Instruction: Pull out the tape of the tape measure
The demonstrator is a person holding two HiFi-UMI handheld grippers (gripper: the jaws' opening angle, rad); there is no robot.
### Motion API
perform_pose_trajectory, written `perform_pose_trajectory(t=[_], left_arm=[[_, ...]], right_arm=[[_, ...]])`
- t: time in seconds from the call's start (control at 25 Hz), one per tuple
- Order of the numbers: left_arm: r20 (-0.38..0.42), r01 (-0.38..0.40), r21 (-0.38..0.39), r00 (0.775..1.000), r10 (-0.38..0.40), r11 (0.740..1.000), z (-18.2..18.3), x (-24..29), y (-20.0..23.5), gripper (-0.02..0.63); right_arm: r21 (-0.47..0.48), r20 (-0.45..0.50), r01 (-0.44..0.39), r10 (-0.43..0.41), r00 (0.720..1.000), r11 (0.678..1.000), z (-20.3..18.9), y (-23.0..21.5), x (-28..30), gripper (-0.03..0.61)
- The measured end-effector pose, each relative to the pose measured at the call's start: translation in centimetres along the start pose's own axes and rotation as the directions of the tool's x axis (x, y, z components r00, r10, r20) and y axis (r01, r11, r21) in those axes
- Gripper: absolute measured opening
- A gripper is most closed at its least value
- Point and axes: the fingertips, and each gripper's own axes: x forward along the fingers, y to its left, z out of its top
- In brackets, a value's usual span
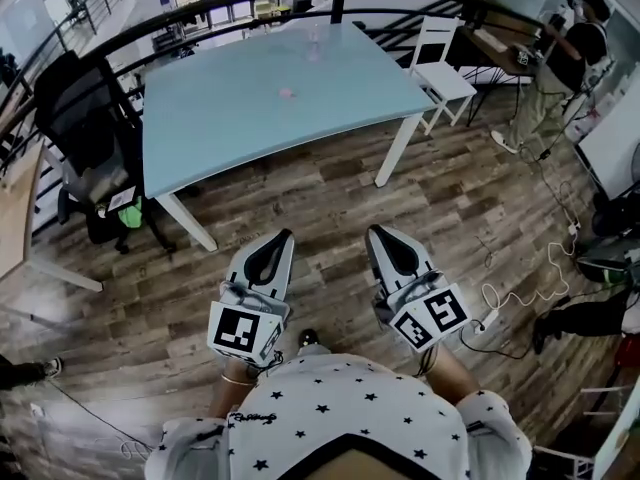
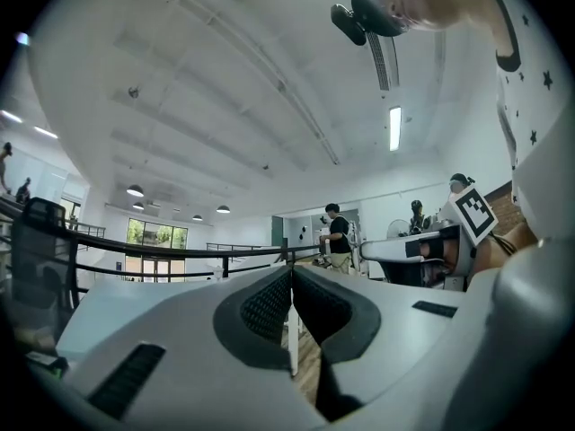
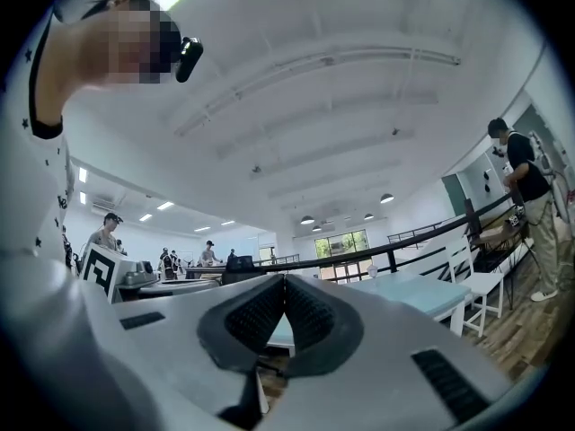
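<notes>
Not started yet. The left hand-held gripper (image 1: 284, 235) and right hand-held gripper (image 1: 374, 231) are both pressed together and empty, held low at the waist and pointing toward the desk (image 1: 220, 133). The small pinkish thing (image 1: 287, 93) on it is probably the tape measure (too tiny to tell). Next move: step closer and reach.

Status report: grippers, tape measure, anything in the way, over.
Left gripper shut, empty; right gripper shut, empty. Both held short of the blue table. Tape measure not identified; small pink item on tabletop, too small to tell. Nothing seen blocking the approach.
</notes>
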Motion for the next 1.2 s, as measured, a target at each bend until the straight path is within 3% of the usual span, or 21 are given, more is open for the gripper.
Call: perform_pose_trajectory(t=[0.64, 1.0, 1.2], left_arm=[[-0.040, -0.059, -0.017, 0.997, 0.058, 0.998, -1.9, 3.9, 6.1, 0.029], [-0.051, -0.241, 0.010, 0.969, 0.241, 0.971, -2.5, 8.3, 13.4, 0.029], [-0.053, -0.302, 0.007, 0.952, 0.302, 0.953, -2.5, 12.8, 17.1, 0.029]], right_arm=[[0.046, -0.051, -0.062, 0.064, 0.997, 0.997, -2.1, -2.9, 7.8, 0.005], [0.050, -0.034, -0.212, 0.214, 0.976, 0.976, -2.4, -7.7, 18.0, 0.008], [0.064, -0.042, -0.273, 0.276, 0.960, 0.960, -2.1, -11.1, 23.6, 0.009]])
